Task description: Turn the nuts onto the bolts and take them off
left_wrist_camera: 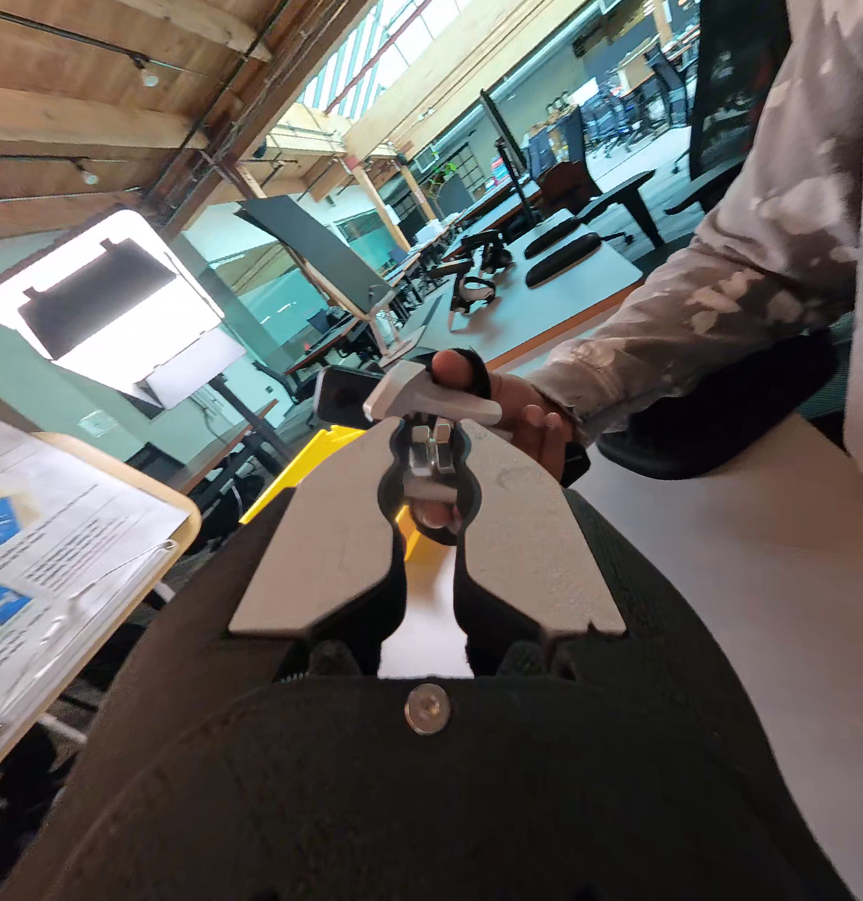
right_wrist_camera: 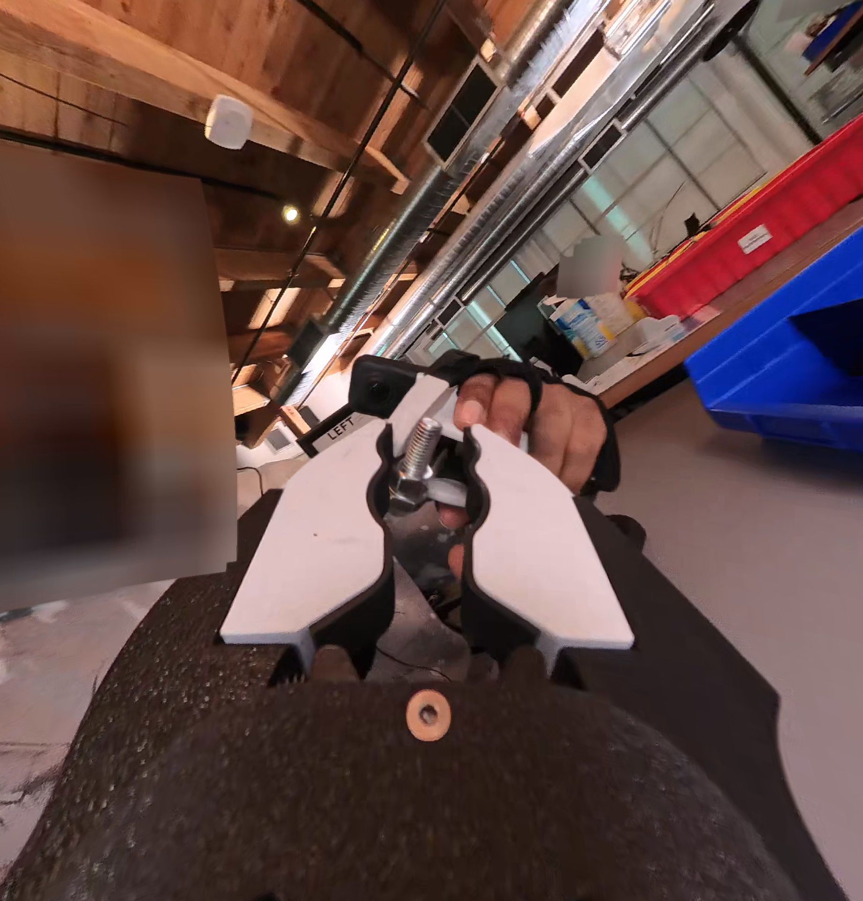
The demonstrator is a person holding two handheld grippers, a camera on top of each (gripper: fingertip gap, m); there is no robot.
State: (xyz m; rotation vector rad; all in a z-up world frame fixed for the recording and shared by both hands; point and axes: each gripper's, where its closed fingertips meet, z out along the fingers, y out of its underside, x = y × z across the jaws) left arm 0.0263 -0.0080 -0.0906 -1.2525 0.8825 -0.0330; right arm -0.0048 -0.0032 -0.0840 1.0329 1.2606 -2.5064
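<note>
Both grippers are held up off the table, facing each other tip to tip. In the right wrist view a silver bolt [right_wrist_camera: 416,456] lies between my right gripper's [right_wrist_camera: 427,439] fingertips, hex head near the round notch and threaded end pointing away; the jaws stand narrowly apart around it. The left gripper [right_wrist_camera: 434,439] and its camera [right_wrist_camera: 378,390] show just beyond. In the left wrist view my left gripper [left_wrist_camera: 428,436] is closed on small hex metal pieces, the nut [left_wrist_camera: 427,451]. The right gripper's fingers [left_wrist_camera: 431,407] cross above and below it. The exact contact between nut and bolt is hidden.
A person's hand [left_wrist_camera: 527,424] and pale sleeve [left_wrist_camera: 687,302] hold the right gripper over a white table [left_wrist_camera: 712,560]. A yellow bin [left_wrist_camera: 322,451] stands behind and a clipboard with papers [left_wrist_camera: 54,560] at left. Blue [right_wrist_camera: 800,370] and red [right_wrist_camera: 761,244] bins are at right. Left and right tips are no more than a few centimetres apart.
</note>
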